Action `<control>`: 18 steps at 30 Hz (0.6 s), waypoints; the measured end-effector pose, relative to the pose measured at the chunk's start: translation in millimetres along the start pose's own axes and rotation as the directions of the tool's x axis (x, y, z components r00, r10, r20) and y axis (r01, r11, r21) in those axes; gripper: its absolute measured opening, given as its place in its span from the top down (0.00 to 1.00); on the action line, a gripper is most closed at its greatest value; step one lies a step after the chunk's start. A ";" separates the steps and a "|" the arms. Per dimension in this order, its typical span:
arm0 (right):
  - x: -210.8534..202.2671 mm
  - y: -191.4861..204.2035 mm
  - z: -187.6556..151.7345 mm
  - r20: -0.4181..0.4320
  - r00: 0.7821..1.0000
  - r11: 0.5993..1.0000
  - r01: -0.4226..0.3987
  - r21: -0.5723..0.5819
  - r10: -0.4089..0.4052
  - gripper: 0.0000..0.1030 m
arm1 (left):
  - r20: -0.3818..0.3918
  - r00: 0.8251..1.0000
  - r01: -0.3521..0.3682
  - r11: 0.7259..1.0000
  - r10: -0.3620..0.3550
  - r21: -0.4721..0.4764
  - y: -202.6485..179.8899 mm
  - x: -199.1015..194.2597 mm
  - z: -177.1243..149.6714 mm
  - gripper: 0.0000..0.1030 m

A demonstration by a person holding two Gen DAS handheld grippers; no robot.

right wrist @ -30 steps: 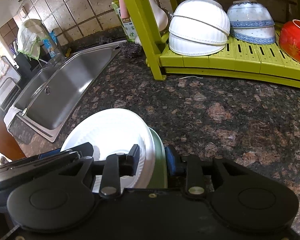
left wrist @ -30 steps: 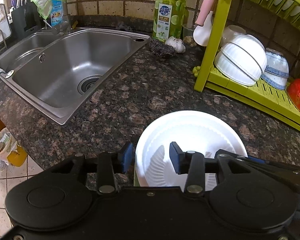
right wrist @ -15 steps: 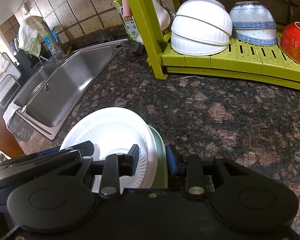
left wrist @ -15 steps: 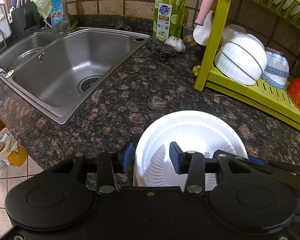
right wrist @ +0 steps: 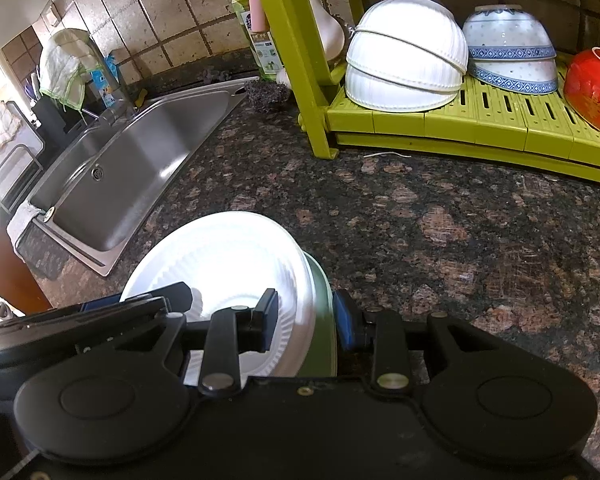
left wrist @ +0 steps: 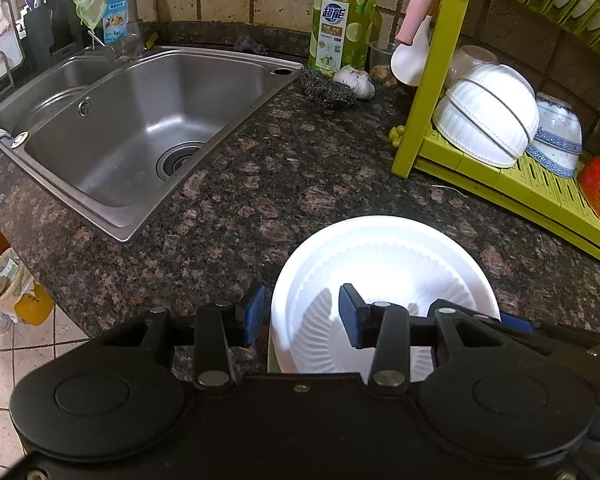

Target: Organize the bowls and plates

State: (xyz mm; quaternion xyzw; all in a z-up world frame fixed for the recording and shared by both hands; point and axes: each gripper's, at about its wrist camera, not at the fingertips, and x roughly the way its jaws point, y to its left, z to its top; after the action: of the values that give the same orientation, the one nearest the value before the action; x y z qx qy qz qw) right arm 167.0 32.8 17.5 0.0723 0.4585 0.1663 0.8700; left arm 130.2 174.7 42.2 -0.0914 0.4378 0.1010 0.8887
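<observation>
- My left claw straddles the near-left rim of the white plate: one blue pad outside the rim, one over the well, a clear gap on both sides, so it's wide open and holds nothing.
- My right claw brackets the right edge of the stack, left pad over the white plate, right pad outside the green plate underneath; the pads sit near both rims, but I can't tell whether they pinch.
- Two claws on opposite sides look like a set-up to lift the stack level, so the top plate doesn't slide.
- The stack sits on the counter near its front edge, between the sink and the rack, well apart from both.
- White plate: glossy, round, fluted ribs round the well, glare in the middle. Probably slippery.
- Green plate: only a thin matte crescent shows.
- Counter: speckled brown-black granite, polished.
- Rack: lime plastic, slotted shelf. It holds upturned white ribbed bowls, blue-patterned bowls and a red bowl, tilted to drain.
- Sink: brushed steel, empty.
</observation>
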 end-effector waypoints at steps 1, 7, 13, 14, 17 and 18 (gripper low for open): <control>0.1 0.3 -0.2 0.000 1.000 1.000 0.001 0.000 -0.001 0.68 | -0.002 1.000 -0.001 1.000 0.001 0.000 -0.1 0.1 0.2 0.51; -0.4 2.3 -1.8 0.017 0.999 0.999 0.040 -0.022 -0.040 0.68 | -0.021 1.000 -0.010 1.000 0.010 -0.011 1.9 3.9 0.9 0.51; 0.2 0.9 -1.5 0.015 0.999 0.999 0.044 -0.021 -0.044 0.68 | -0.024 1.000 -0.009 1.000 0.009 -0.020 3.5 3.9 1.5 0.51; 0.1 1.2 -1.5 0.015 0.999 0.999 0.044 -0.022 -0.044 0.68 | -0.023 1.000 -0.010 1.000 0.010 -0.020 3.5 3.7 1.2 0.51; 0.3 1.7 -1.7 0.015 0.999 0.999 0.045 -0.026 -0.045 0.68 | -0.021 1.000 -0.010 1.000 0.009 -0.020 3.5 3.6 0.7 0.51; 0.5 1.7 -1.8 0.015 0.999 0.999 0.044 -0.026 -0.044 0.68 | -0.021 1.000 -0.009 1.000 0.008 -0.020 3.6 3.6 0.8 0.51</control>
State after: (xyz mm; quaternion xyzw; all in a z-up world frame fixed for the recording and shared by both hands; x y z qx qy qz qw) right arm 165.4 34.5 16.6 0.0518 0.4513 0.1526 0.8777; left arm 132.0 178.7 39.5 -0.0996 0.4463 0.1082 0.8827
